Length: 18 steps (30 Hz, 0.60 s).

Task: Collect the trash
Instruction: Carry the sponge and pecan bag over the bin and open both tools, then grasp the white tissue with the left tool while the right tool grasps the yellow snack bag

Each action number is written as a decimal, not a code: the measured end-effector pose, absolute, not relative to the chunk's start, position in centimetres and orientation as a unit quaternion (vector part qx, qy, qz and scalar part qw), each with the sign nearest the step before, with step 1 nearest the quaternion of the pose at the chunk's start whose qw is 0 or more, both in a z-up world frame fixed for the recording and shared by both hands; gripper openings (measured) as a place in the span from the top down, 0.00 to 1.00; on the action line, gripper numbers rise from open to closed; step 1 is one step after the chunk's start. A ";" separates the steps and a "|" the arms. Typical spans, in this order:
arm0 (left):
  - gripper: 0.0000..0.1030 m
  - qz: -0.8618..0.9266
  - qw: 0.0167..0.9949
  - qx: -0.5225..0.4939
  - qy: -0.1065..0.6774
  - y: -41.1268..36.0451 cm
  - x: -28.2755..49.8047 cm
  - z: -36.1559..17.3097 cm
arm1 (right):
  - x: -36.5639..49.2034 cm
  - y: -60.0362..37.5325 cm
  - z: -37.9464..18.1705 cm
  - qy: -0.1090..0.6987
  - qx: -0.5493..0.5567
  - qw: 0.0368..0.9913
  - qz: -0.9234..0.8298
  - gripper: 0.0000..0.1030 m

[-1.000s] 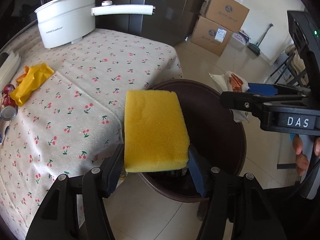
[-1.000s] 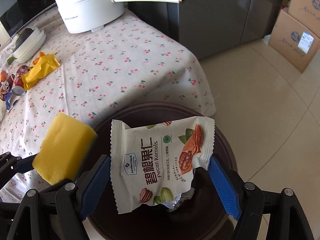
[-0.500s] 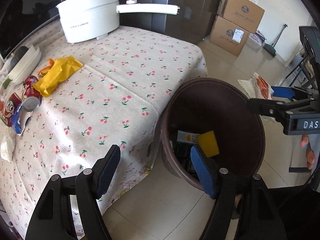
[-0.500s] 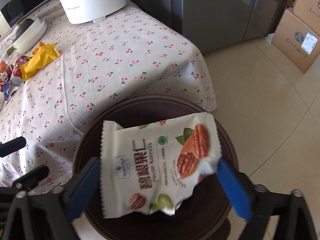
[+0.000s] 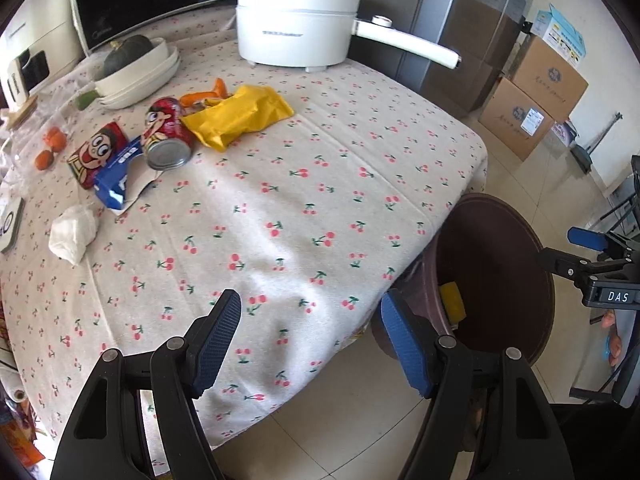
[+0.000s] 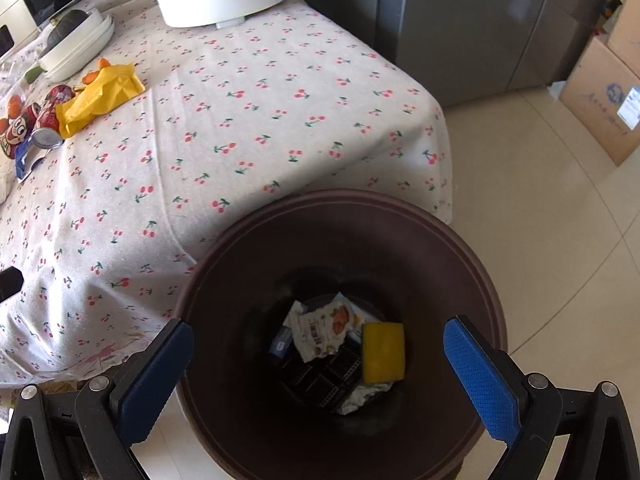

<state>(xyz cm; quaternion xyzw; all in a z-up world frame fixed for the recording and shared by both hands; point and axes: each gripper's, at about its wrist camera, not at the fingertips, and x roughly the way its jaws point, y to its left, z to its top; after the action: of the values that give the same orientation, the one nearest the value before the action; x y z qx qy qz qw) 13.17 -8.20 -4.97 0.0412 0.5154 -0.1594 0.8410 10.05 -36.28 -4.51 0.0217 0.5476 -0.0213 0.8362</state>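
Lying crumpled, white snack packet

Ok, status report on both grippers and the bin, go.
Left gripper and right gripper open, empty. Sponge and pecan packet in the trash bin. Nothing blocking; trash left on the table.

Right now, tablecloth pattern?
Off-white tablecloth with small red cherries on green stems; clearest in the left wrist view.

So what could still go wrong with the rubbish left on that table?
The tipped can lies on its side, so it may roll when the open left gripper nudges it. The yellow wrapper leans against the can, so grabbing one may drag the other. The bin stands below the table edge, so a badly aimed drop could land on the floor.
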 end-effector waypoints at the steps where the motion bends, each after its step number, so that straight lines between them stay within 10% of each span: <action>1: 0.27 -0.153 0.842 0.036 0.516 -7.4 13.2 -4.9 | 10.2 -35.9 -4.5 0.547 0.019 0.836 -0.020 0.00; 18: 0.27 -0.005 0.857 -0.087 0.509 7.6 16.8 -4.1 | 15.2 -27.2 -4.3 0.540 0.035 0.841 0.017 0.00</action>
<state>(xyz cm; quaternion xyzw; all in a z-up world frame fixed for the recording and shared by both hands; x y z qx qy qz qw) 16.76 7.58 -4.08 -0.0875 0.5087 -0.0049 0.8565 15.18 -27.19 -4.29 0.0347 0.5399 0.0169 0.8409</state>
